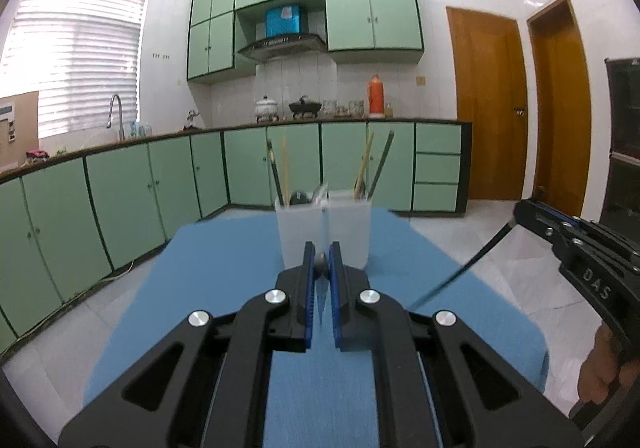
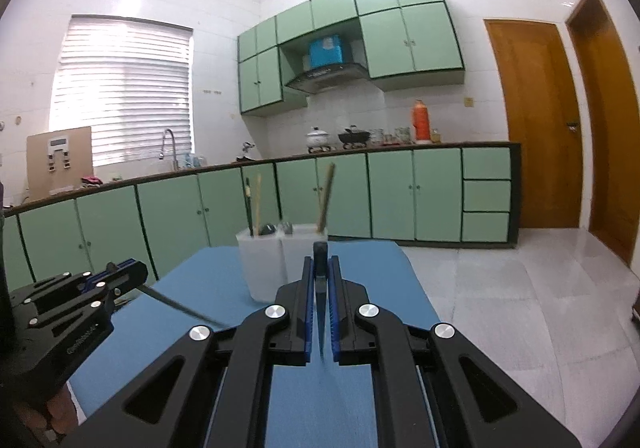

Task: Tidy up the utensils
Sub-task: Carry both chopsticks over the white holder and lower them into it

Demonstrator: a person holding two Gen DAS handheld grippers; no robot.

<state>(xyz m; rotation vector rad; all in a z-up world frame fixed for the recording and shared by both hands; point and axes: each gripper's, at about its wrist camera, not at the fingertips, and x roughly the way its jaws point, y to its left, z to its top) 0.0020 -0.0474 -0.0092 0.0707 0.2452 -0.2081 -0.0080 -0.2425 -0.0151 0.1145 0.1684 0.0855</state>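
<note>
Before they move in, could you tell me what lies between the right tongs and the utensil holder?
In the right wrist view, only bare blue tabletop lies between the right tongs, shut on a dark utensil, and the white utensil holder.

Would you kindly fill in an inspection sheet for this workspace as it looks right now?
Surface: blue table, bare around the holders.
Job's things: two translucent utensil holders side by side, chopsticks standing in them.
Clutter: nothing seen on the table.
Grippers: left gripper shut on a thin dark utensil; right gripper shut on a dark chopstick.
Cables: nothing seen.
Surroundings: green cabinets, orange thermos, wooden doors.
</note>
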